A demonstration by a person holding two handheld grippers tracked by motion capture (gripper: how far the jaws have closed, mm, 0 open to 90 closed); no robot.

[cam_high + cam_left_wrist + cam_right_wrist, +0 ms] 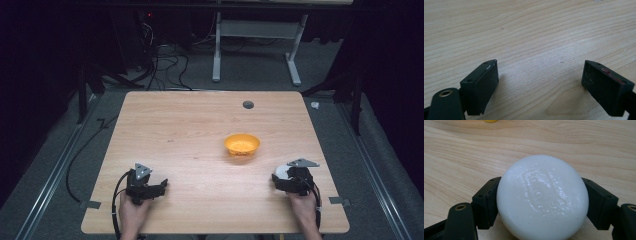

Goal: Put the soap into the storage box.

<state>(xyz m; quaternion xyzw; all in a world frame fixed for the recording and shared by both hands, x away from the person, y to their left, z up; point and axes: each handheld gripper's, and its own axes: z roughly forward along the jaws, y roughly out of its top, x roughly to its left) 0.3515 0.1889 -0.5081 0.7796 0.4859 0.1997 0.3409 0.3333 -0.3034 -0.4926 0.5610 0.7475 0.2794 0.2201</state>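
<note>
A round white bar of soap [541, 202] with a stamped oval on top lies on the wooden table [190, 130] near its right front. My right gripper [540, 180] is shut on it, with a black pad pressed against each side. From above, the soap [283, 171] pokes out at the far-left end of the right gripper [280, 176]. An orange bowl [242, 144] stands beyond it, right of the table's middle. My left gripper [161, 186] rests at the left front. Its jaws [540, 75] stand wide open over bare wood, with nothing between them.
The bowl's yellow-orange rim [490, 121] peeks in at the top edge of the right gripper view. A round cable hole [248, 104] sits near the table's far edge. A desk frame [255, 45] and cables stand on the floor behind the table.
</note>
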